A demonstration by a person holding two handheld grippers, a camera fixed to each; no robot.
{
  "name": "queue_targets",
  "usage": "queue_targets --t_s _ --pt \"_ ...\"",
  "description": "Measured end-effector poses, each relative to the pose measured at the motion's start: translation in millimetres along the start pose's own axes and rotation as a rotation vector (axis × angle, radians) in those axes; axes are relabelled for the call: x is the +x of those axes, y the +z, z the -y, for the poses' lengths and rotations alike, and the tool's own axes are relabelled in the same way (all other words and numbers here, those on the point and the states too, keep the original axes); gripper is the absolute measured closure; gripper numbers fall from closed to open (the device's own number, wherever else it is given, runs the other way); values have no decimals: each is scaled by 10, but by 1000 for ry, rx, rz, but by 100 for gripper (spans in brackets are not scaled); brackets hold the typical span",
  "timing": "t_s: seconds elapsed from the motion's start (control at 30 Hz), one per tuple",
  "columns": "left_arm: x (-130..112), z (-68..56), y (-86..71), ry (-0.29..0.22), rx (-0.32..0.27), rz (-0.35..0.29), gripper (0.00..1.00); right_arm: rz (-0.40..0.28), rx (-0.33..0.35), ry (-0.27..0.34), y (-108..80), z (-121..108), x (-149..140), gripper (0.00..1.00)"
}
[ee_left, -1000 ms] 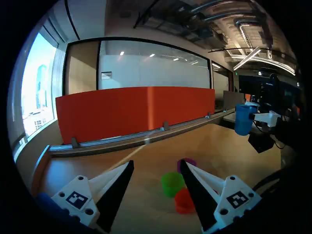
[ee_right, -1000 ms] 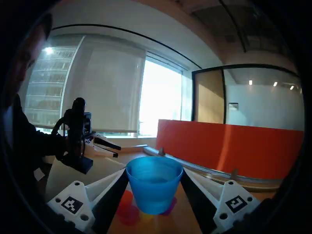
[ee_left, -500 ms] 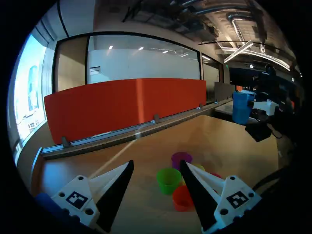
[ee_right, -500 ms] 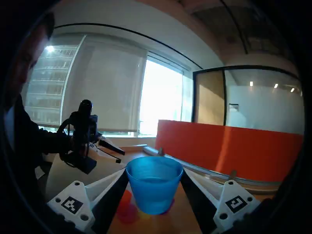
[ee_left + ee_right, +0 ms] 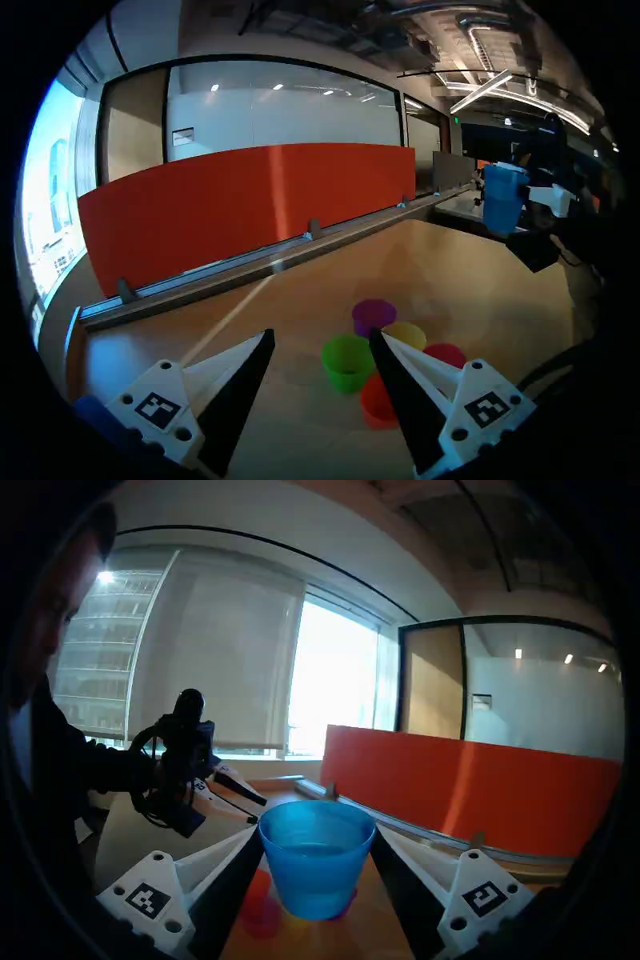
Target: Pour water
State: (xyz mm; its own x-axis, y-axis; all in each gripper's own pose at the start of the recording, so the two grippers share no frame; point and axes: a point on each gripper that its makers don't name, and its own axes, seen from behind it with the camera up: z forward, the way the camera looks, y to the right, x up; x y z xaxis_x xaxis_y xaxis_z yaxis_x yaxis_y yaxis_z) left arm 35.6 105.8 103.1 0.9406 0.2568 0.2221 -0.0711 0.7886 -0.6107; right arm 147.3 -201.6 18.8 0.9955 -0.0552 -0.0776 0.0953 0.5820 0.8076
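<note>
My right gripper [image 5: 317,832] is shut on a blue cup [image 5: 317,872] that holds water and stands upright above the table. In the left gripper view that blue cup [image 5: 502,198] hangs at the far right in the right gripper [image 5: 514,202]. My left gripper [image 5: 320,334] is open with nothing between its fingers, and hovers over a cluster of small cups: green [image 5: 348,362], purple [image 5: 374,314], yellow [image 5: 405,334], pink [image 5: 445,354] and orange-red [image 5: 374,402]. In the right gripper view a person's hand holds the left gripper [image 5: 261,811] at the left. Red and pink cups [image 5: 260,896] peek out under the blue cup.
The wooden table [image 5: 448,280] ends at an orange divider panel [image 5: 240,200] on a metal rail. A bright window [image 5: 332,688] lies behind. A person in a dark sleeve [image 5: 72,776] stands at the left of the right gripper view.
The left gripper has risen and drawn nearer to the right one, and more of the cup cluster shows under it. The blue cup stays held, level.
</note>
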Motion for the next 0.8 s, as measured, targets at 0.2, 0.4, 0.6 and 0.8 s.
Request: queue_targets --t_s 0.2,0.4,0.6,0.8 --pt "-92 -12 109 5 -17 34 13 3 -1 0 -13 0 -8 9" --pt "-189 -34 233 19 -28 70 13 9 -5 1 -36 -17 -34 9" --pt "-286 -90 337 24 -46 104 13 12 -9 7 -48 -56 -57 9" --pt "-368 -149 430 37 -68 141 13 15 -9 9 -51 -82 -90 9"
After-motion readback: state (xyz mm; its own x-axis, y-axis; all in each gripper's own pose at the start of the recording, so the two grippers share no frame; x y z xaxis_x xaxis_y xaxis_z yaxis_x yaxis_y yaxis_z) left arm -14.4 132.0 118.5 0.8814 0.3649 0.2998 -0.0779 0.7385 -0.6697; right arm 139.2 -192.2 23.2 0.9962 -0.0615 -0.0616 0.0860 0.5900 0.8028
